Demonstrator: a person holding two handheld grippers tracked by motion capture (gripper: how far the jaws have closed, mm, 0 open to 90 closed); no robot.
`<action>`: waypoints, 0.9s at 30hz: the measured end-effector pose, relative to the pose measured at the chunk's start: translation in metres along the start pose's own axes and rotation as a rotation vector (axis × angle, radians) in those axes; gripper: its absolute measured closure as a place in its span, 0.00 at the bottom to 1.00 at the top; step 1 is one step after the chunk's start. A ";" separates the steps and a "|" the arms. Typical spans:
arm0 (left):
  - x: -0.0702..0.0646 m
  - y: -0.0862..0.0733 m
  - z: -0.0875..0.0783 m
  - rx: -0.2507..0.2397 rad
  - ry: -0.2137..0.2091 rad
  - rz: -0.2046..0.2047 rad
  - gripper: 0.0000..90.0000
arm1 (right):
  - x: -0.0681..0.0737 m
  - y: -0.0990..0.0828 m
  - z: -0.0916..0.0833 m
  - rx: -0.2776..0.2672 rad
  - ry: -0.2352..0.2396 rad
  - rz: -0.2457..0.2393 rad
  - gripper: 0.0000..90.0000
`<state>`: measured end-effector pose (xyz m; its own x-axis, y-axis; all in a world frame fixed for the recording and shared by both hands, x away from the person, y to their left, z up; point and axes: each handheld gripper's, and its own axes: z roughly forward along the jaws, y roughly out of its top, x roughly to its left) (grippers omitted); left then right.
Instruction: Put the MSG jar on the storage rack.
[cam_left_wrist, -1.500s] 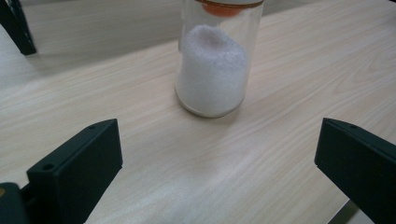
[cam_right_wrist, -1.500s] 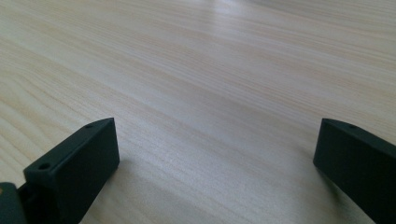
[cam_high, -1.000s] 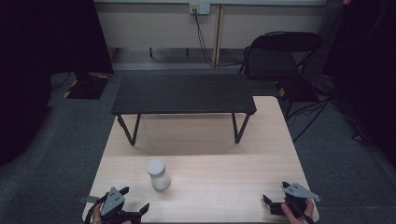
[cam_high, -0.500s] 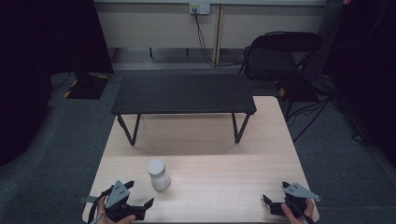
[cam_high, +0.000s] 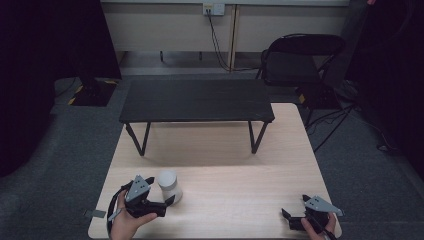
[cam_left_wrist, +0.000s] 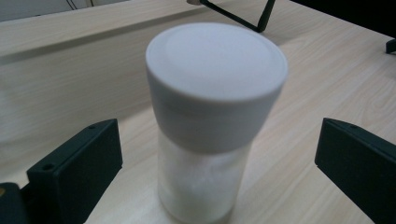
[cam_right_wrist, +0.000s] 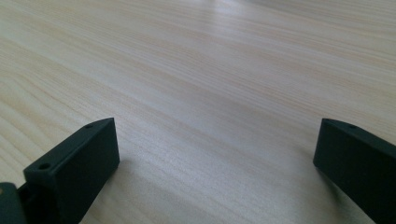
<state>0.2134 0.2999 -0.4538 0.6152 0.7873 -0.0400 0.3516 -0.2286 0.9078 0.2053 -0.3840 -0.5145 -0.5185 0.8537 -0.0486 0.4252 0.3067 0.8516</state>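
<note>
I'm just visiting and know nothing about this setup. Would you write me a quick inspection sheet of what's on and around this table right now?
Surface: light wooden table, bare over most of its top.
Job's things: a white-capped jar stands upright near the front left.
Clutter: a low black bench stands on the far half of the table.
Grippers: left gripper is open, its jaws either side of the jar without touching it; right gripper is open over bare wood at the front right.
Cables: wires hang from a wall socket.
Surroundings: a black folding chair behind the table; grey carpet.
</note>
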 end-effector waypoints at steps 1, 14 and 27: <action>0.001 0.001 0.003 -0.003 -0.003 0.003 0.00 | 0.000 0.000 0.000 0.000 0.000 0.000 0.00; 0.009 -0.006 0.017 -0.039 -0.011 0.041 0.32 | 0.000 0.000 0.000 0.000 0.001 -0.001 0.00; 0.001 -0.003 0.015 -0.035 0.008 0.044 0.38 | 0.000 0.000 0.000 0.000 0.001 -0.001 0.00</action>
<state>0.2237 0.2930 -0.4631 0.6240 0.7814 0.0029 0.2997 -0.2427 0.9226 0.2054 -0.3842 -0.5144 -0.5199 0.8529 -0.0484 0.4250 0.3074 0.8514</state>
